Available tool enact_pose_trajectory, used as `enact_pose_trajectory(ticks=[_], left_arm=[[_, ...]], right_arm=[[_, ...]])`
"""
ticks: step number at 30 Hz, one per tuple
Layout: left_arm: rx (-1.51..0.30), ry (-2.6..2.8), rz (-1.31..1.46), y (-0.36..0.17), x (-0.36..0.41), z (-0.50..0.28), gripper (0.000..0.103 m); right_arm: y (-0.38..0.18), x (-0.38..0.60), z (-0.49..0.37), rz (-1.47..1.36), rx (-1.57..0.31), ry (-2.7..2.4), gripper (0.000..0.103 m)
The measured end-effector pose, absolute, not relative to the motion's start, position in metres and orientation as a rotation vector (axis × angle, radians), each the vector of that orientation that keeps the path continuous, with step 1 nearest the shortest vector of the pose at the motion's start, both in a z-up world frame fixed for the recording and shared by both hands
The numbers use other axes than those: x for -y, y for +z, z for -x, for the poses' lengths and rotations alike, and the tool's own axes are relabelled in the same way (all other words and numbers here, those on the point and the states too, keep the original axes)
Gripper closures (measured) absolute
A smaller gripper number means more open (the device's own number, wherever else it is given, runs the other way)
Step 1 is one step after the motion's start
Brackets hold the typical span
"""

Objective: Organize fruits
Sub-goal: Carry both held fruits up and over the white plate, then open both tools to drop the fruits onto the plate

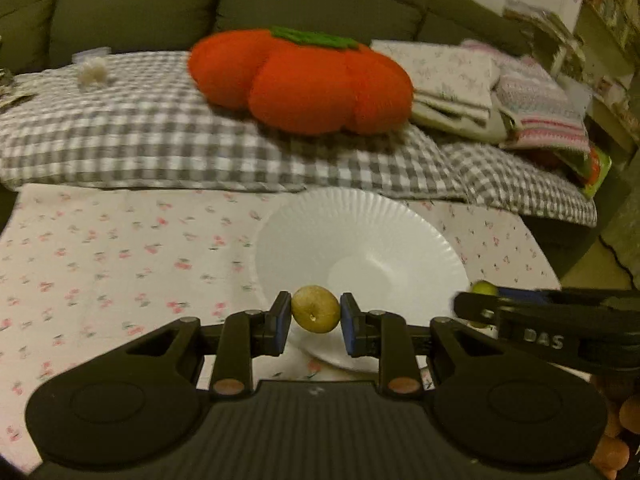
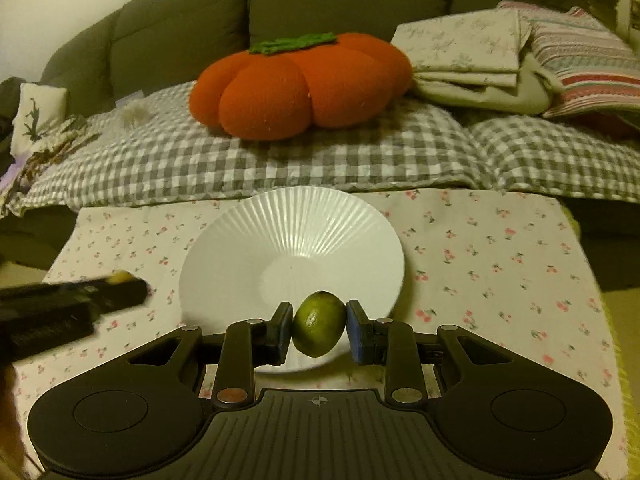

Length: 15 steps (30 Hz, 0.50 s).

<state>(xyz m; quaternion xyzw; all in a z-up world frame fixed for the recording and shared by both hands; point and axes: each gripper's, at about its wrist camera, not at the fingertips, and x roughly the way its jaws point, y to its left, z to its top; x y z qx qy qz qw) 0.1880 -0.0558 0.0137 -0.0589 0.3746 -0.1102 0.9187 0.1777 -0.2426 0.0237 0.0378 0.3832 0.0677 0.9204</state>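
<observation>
My left gripper (image 1: pixel 315 316) is shut on a small yellow-green fruit (image 1: pixel 315 309) and holds it over the near rim of a white ribbed plate (image 1: pixel 320 224). My right gripper (image 2: pixel 319 326) is shut on a green lime (image 2: pixel 319 323) and holds it over the near edge of the same plate (image 2: pixel 288 236). The plate holds nothing. In the left wrist view the right gripper (image 1: pixel 476 300) comes in from the right with the lime (image 1: pixel 484 288) at its tip. In the right wrist view the left gripper (image 2: pixel 120 284) comes in from the left.
The plate sits on a table with a cherry-print cloth (image 1: pixel 120 248). Behind it is a sofa with a grey checked blanket (image 2: pixel 280 168), an orange pumpkin cushion (image 2: pixel 296 88) and folded linens (image 2: pixel 472 48). Orange-brown round things (image 1: pixel 616 432) show at the lower right edge.
</observation>
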Motion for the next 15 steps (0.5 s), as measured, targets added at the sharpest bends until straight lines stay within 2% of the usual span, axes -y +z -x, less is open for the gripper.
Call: enact_pose_trajectory(ticks=[15], left_arm=[[-0.78,-0.281,-0.039,-0.038,0.096,-0.225,0.079]], right_arm=[[-0.014,0.249,-0.213,-0.044,-0.85,0.156,0.075]])
